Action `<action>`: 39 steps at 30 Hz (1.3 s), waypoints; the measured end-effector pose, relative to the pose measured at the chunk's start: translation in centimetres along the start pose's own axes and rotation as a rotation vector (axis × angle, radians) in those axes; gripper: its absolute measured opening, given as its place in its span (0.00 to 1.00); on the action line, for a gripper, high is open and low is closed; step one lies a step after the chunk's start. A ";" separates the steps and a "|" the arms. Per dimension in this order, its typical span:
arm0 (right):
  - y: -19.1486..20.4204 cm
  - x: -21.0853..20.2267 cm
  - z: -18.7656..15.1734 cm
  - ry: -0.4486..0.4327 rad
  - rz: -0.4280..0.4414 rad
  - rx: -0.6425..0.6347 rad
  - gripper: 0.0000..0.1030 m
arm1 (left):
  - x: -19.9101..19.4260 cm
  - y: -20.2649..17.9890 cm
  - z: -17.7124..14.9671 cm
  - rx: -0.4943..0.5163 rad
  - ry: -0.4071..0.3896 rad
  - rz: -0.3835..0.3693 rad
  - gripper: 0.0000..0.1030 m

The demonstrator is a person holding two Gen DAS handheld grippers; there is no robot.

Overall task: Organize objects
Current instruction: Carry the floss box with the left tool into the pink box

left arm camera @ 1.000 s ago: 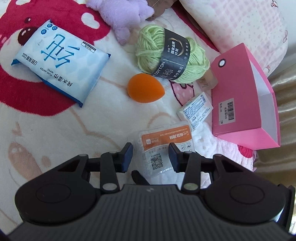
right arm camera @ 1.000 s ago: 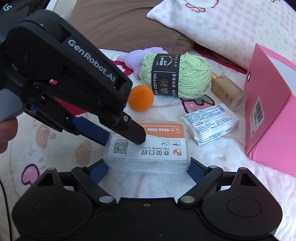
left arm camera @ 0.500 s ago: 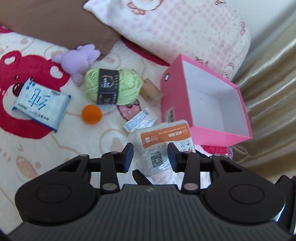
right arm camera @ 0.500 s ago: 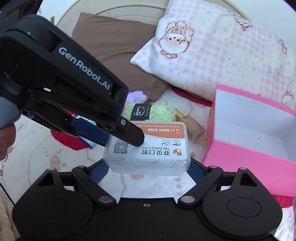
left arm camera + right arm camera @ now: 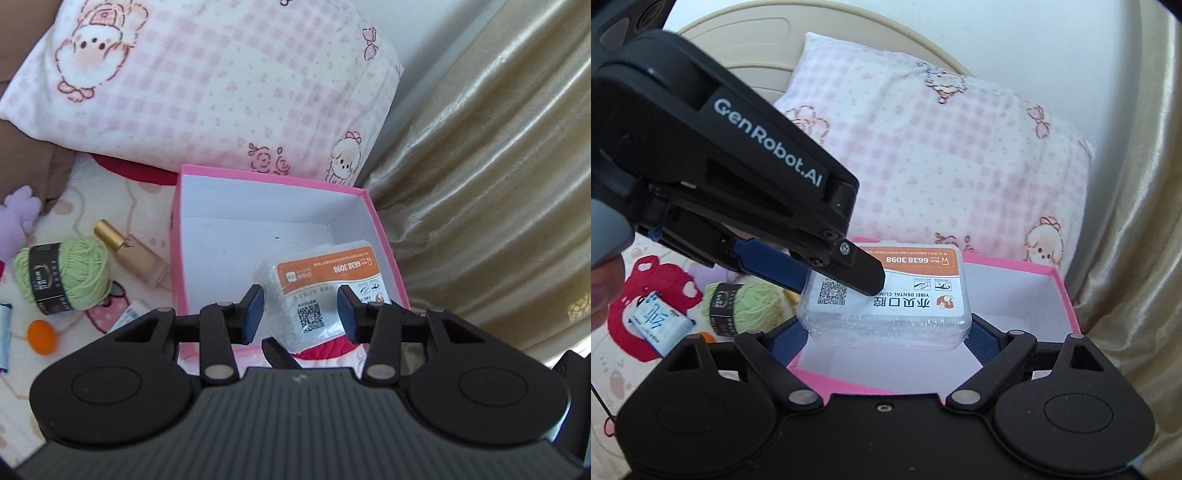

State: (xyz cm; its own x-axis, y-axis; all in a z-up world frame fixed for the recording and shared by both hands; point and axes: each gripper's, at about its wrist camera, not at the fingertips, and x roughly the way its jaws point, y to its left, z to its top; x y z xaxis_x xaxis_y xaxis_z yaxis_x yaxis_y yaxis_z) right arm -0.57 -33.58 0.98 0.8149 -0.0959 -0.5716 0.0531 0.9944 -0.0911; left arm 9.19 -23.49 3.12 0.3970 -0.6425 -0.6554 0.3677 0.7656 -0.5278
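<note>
A clear plastic box with an orange and white dental clinic label [image 5: 886, 299] is held in the air above the open pink box [image 5: 221, 236]. My right gripper [image 5: 886, 332] is shut on its two ends. My left gripper [image 5: 301, 312] is above it, and its pads [image 5: 255, 308] stand on either side of the box [image 5: 325, 288]; the upper finger [image 5: 849, 266] lies across the label. The pink box [image 5: 1034, 295] is white inside and holds nothing visible.
On the bed cover left of the pink box lie a green yarn ball [image 5: 64, 277], a gold-capped bottle [image 5: 129, 254], an orange sponge [image 5: 42, 336], a wipes pack [image 5: 659, 325] and a purple plush [image 5: 18, 218]. A checked pillow [image 5: 221, 85] is behind, a gold curtain [image 5: 498, 184] to the right.
Both grippers lifted the plastic box off the bed cover and carried it right, over the open pink box. The grip has not changed.
</note>
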 end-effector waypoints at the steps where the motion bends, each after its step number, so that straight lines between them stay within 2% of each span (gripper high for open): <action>1: -0.8 0.6 -0.1 0.010 -0.008 0.016 0.90 | 1.1 -0.2 0.1 -0.009 0.007 -0.007 0.41; 5: -3.4 2.7 -1.3 0.045 -0.063 0.056 0.90 | 5.9 -0.7 0.6 -0.029 0.064 -0.043 0.41; 11: -6.8 6.7 -1.3 0.158 -0.089 0.079 0.90 | 11.9 -0.6 2.1 -0.046 0.153 -0.065 0.40; 14: -7.9 9.1 -1.1 0.228 -0.079 0.078 0.90 | 14.8 0.0 2.8 -0.067 0.191 -0.058 0.40; 18: -9.4 12.4 -1.0 0.351 -0.024 0.078 0.91 | 18.3 1.0 3.4 -0.082 0.225 -0.032 0.40; 21: -10.1 14.2 -1.1 0.428 -0.011 0.061 0.91 | 20.3 1.6 3.5 -0.103 0.267 -0.046 0.40; 24: -10.5 15.1 -1.1 0.459 -0.020 0.036 0.91 | 21.3 2.1 3.5 -0.128 0.293 -0.066 0.40; 29: -10.7 15.6 -0.9 0.487 0.001 0.050 0.91 | 22.3 3.0 3.3 -0.162 0.319 -0.062 0.40; 32: -10.2 16.2 -1.5 0.506 -0.023 0.016 0.87 | 22.9 3.3 2.9 -0.167 0.336 -0.052 0.40; 34: -10.2 16.5 -1.8 0.524 -0.022 0.021 0.86 | 23.1 3.1 2.7 -0.147 0.335 -0.037 0.40; 36: -10.2 16.6 -1.9 0.555 -0.048 0.034 0.84 | 23.1 2.5 2.6 -0.114 0.331 -0.029 0.35; 39: -10.1 16.5 -2.0 0.549 -0.080 0.013 0.84 | 23.0 1.8 2.4 -0.084 0.336 -0.026 0.35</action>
State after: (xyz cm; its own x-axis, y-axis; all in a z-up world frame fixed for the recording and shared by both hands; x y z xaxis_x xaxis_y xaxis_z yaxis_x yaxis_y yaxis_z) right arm 11.16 -45.31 -9.16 0.3880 -0.1768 -0.9046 0.1125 0.9832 -0.1439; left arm 21.03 -36.99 -11.57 0.0845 -0.6268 -0.7746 0.2980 0.7577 -0.5806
